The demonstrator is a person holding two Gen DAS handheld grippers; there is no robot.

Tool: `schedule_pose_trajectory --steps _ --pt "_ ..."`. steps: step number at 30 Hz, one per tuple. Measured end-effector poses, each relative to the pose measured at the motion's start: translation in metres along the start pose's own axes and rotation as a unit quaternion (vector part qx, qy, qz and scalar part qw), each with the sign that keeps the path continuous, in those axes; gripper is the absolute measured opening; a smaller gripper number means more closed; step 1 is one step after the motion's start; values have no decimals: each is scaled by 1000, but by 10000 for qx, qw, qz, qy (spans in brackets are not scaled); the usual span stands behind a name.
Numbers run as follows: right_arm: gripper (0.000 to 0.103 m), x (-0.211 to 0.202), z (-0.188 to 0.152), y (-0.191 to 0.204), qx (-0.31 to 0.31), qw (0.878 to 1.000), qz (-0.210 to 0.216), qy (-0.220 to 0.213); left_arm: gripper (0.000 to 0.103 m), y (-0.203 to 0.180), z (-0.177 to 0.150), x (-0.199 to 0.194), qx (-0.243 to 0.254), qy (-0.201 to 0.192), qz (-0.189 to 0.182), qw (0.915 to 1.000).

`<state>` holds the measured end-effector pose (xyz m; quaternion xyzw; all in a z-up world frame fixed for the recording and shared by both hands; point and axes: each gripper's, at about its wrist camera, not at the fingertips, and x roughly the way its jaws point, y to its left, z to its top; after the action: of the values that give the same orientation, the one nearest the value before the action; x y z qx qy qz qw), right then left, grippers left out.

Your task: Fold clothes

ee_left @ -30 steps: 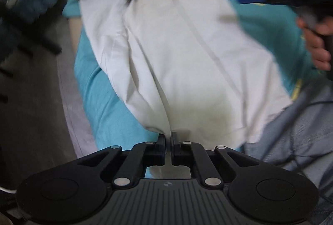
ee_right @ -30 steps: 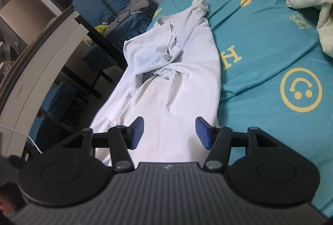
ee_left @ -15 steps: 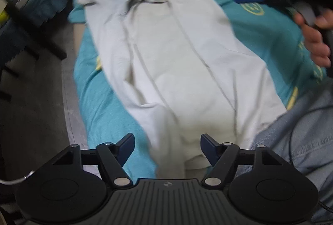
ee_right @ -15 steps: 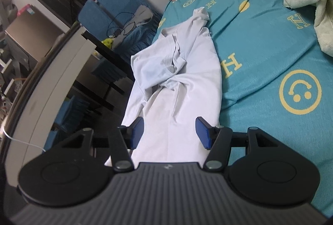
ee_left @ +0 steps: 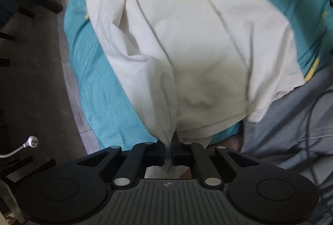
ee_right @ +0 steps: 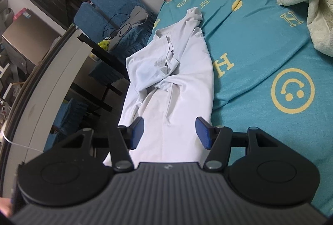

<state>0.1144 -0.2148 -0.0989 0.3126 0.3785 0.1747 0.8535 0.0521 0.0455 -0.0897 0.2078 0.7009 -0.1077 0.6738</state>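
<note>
White shirt (ee_left: 187, 27) lengthwise on teal bed sheet (ee_right: 260, 41), long axis running straight away from L gripper (ee_left: 169, 149), jaws clamped on near hem. R gripper (ee_right: 169, 131) over same hem end, jaws wide apart, holding nothing; collar end far, bunched

The left gripper (ee_left: 169, 149) is closed, pinching a gathered fold at the hem of a white shirt (ee_left: 187, 27). The shirt lies lengthwise on a teal bedsheet (ee_left: 104, 87), with long creases running away from the gripper. Yellow printed marks on the bedsheet show to the right of the shirt. Grey trousers (ee_left: 291, 131) with a dark cable (ee_left: 310, 112) across them are at lower right. A white plug (ee_left: 31, 140) lies on the floor (ee_left: 31, 89) at left.
</note>
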Motion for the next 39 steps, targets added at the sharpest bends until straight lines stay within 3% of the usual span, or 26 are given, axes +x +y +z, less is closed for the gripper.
schedule_pose_trajectory --steps 4,11,13,14,15,17,22,24,26,27,31,35,39 --pt "58 -1 2 0 33 10000 25 -43 6 -39 -8 -28 117 -435 33 9990" --pt "58 -3 0 -2 32 10000 33 47 20 -75 -18 16 407 -49 -157 9990" --pt "58 -6 -2 -3 9 9999 30 120 37 -66 -22 2 214 -249 -481 9983" --pt "58 -6 -2 -4 -19 9998 39 217 58 -61 -23 -5 118 -349 -643 9973" --pt "58 -7 -3 -4 -47 9995 48 314 72 -56 -25 -12 20 -452 -805 9957" --pt "58 -7 -6 -6 -99 9985 15 533 81 -35 -31 -32 -324 -954 -1138 9884" --pt "58 -4 -27 -16 61 9943 -170 1050 85 21 -41 -45 -1432 -1888 -1446 9607" --pt "58 -3 -35 -20 147 9917 -245 1251 86 42 -38 -32 -1977 -1893 -1471 9505" --pt "58 -5 -47 -23 190 9888 -266 1459 86 60 -34 -12 -2432 -1606 -2010 9352" --pt "58 -7 -54 -24 197 9871 -258 1565 86 65 -31 -7 -2469 -1543 -2152 9321" --pt "58 -6 -74 -20 163 9799 -139 1982 87 62 -23 6 -2428 -1325 -1873 9426" --pt "58 4 -87 -8 -41 9724 -44 2334 87 55 -21 33 -2199 -859 -1579 9588" --pt "58 15 -101 1 -142 9620 64 2725 86 48 -22 39 -2007 -593 -1742 9622"
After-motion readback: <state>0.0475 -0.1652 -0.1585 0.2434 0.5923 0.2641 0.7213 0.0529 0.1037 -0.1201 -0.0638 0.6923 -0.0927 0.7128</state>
